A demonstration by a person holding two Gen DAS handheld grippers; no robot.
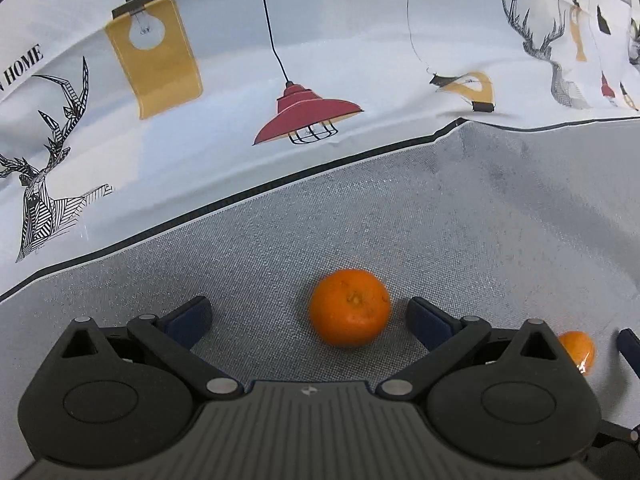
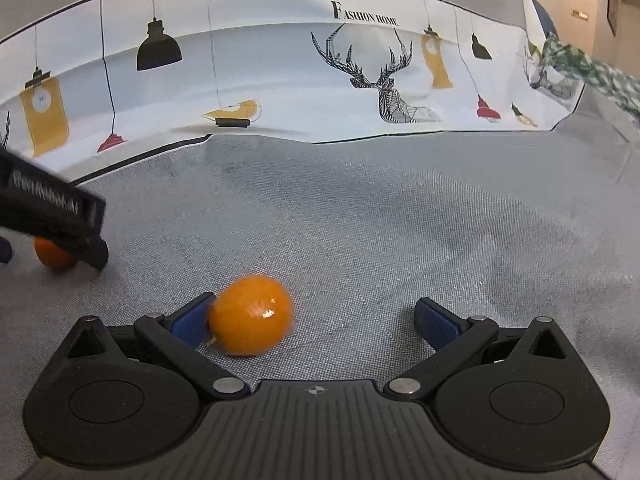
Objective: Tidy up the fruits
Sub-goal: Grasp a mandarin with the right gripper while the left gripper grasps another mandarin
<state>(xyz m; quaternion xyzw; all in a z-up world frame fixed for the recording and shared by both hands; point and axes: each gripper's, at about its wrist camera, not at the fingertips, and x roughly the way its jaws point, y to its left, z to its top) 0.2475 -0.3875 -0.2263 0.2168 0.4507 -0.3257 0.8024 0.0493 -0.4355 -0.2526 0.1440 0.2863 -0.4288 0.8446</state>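
In the left wrist view a mandarin (image 1: 349,307) lies on the grey cloth (image 1: 360,208) between my open left gripper's (image 1: 308,316) blue-padded fingers, closer to the right one. A second mandarin (image 1: 578,350) shows at the right, partly hidden by the gripper body. In the right wrist view that second mandarin (image 2: 250,314) lies between my open right gripper's (image 2: 316,316) fingers and touches the left pad (image 2: 192,318). The first mandarin (image 2: 52,254) shows at far left, partly hidden by the left gripper's finger (image 2: 56,216).
A white printed cloth with lamps and deer (image 1: 200,120) lies beyond the grey cloth; it also shows in the right wrist view (image 2: 280,88). A green-and-white checked fabric (image 2: 592,72) sits at the far right.
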